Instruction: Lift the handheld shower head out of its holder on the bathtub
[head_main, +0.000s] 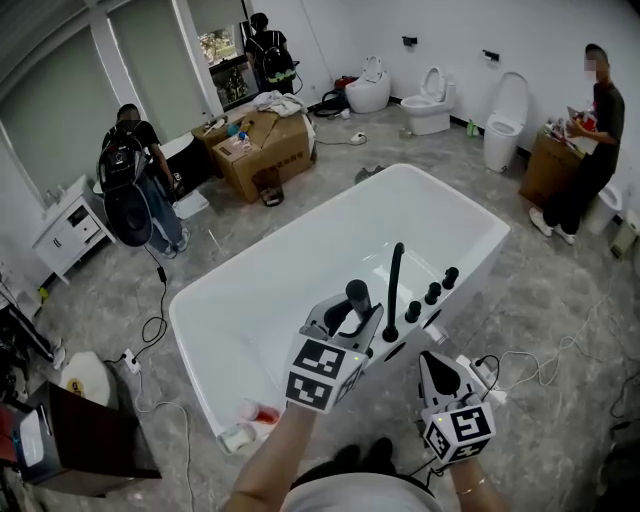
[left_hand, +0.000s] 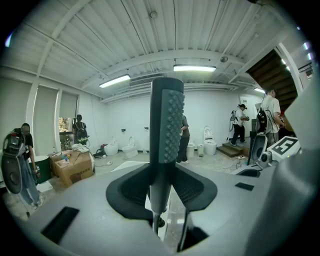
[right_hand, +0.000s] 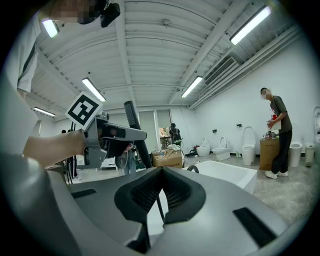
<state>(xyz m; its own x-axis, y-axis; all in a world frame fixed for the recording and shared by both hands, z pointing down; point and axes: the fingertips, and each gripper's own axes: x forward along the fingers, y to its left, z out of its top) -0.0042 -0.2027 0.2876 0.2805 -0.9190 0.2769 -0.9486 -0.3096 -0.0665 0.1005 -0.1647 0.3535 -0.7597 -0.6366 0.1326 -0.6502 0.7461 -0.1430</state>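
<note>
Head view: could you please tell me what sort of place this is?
Probably a bathroom-fixture showroom or workshop, not a home bathroom: a bathtub stands free on a wide floor, several toilets stand in a row behind it, and cardboard boxes sit nearby.

We find no word, brand name or number that can be read. The marker cube (head_main: 322, 375) on the left tool (head_main: 353, 306) and the cube (head_main: 459, 432) on the right tool (head_main: 432, 362) bear only black-and-white square patterns. Any print on the cardboard box (head_main: 270, 150) is too small for us to read.

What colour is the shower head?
Shower head: dark grey, nubbed face; best in left gripper view.
</note>
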